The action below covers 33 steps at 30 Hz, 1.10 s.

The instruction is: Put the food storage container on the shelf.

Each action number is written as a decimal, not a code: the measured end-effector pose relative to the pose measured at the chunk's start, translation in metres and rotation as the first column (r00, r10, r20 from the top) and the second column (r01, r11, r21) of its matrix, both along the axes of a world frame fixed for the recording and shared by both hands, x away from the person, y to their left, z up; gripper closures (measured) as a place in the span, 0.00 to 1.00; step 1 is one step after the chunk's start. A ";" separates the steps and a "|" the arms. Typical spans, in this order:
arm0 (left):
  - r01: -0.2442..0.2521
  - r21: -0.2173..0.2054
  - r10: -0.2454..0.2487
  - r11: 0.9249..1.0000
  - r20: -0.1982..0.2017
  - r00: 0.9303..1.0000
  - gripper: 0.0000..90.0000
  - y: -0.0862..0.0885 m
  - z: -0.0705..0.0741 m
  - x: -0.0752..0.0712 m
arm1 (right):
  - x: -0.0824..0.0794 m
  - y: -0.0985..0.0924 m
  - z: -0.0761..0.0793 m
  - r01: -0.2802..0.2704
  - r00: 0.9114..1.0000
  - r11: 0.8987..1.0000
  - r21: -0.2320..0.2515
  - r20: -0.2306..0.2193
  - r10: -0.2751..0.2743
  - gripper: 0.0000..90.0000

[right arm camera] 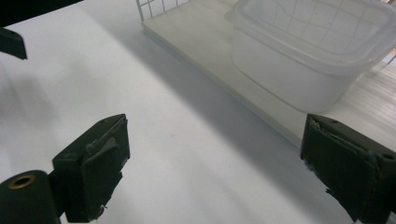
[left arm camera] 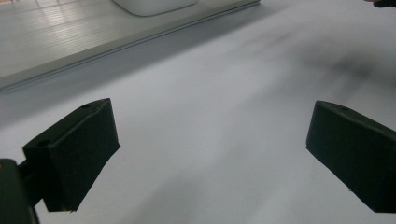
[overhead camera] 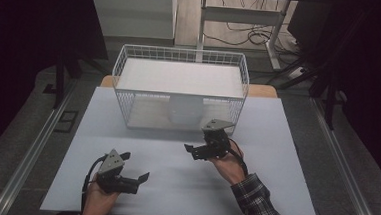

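A white wire rack (overhead camera: 125, 73) with a flat shelf on top stands at the back middle of the table. Under the shelf, on the rack's base board (right arm camera: 196, 42), sits a translucent plastic container (overhead camera: 185, 109) with a lid (right arm camera: 299, 60). My right gripper (overhead camera: 196, 140) hovers just in front of the rack, a little right of the container, open with nothing between its pads (right arm camera: 93, 163). My left gripper (overhead camera: 136, 167) is near the table's front left, apart from the rack, open and empty over the bare white tabletop (left arm camera: 210, 154). The container's bottom edge (left arm camera: 154, 5) shows far ahead of it.
The white table sheet (overhead camera: 273, 192) spreads wide in front of and beside the rack. A sleeve and hand (overhead camera: 253, 196) come in at the front right. Dark frames and cables stand on the floor behind the table. A tip of the left gripper (right arm camera: 11, 42) shows in the right gripper view.
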<state>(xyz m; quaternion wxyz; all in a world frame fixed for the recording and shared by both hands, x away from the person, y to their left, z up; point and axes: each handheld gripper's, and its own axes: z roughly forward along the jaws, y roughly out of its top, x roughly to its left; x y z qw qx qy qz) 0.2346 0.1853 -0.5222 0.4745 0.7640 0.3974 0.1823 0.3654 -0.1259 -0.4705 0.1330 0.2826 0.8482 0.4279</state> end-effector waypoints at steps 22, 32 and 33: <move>-0.012 0.074 0.012 0.997 -0.002 1.000 0.02 0.002 0.003 -0.003 | -0.035 -0.038 0.001 0.015 1.000 1.000 0.017 -0.004 -0.015 0.04; -0.036 0.100 0.036 0.994 -0.003 0.999 0.02 0.007 0.002 -0.005 | -0.059 -0.069 -0.009 0.054 0.999 0.999 -0.007 0.005 -0.054 0.03; -0.036 0.103 0.036 0.994 -0.002 0.999 0.02 0.007 0.001 -0.005 | -0.064 -0.076 -0.014 0.065 0.998 0.998 -0.014 -0.002 -0.065 0.03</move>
